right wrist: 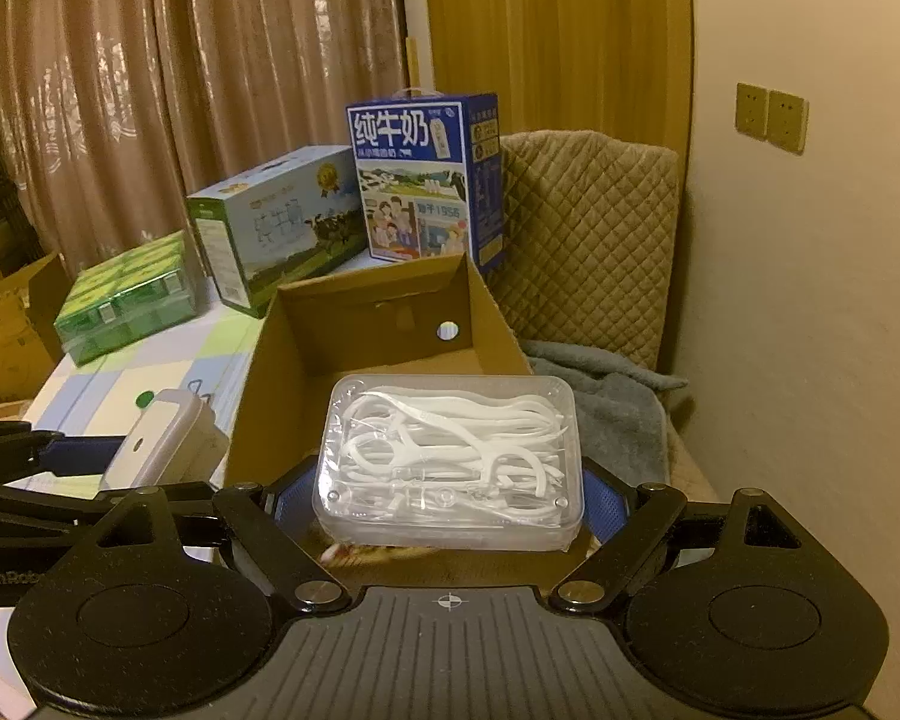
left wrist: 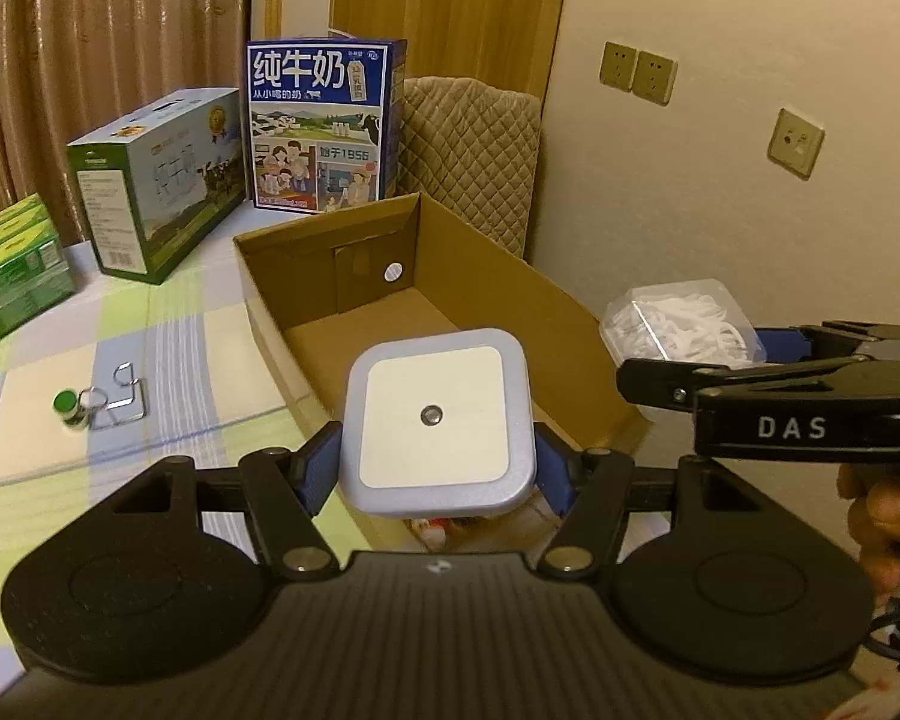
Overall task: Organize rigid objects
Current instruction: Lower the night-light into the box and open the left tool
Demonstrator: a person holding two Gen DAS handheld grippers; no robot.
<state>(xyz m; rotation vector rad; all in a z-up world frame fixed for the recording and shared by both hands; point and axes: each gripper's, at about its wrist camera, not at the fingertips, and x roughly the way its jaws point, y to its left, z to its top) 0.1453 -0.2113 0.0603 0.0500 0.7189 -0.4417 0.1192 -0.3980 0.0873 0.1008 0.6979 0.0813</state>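
Carrying stage: left gripper (left wrist: 435, 468) jaws clamp night light (left wrist: 437, 420), right gripper (right wrist: 447, 504) jaws hold floss-pick box (right wrist: 450, 462), both over cardboard box (left wrist: 480, 276) near end. Next, prob.: lower in, release w/o colliding.

A matt corrugated cardboard box (left wrist: 498, 300) sits on a checked cloth (left wrist: 168, 330); a smooth plastic night light (left wrist: 438, 420), a clear glossy plastic case (right wrist: 450, 462), glossy printed milk cartons (right wrist: 426, 180) and a quilted fabric chair cover (right wrist: 588, 240) surround it.
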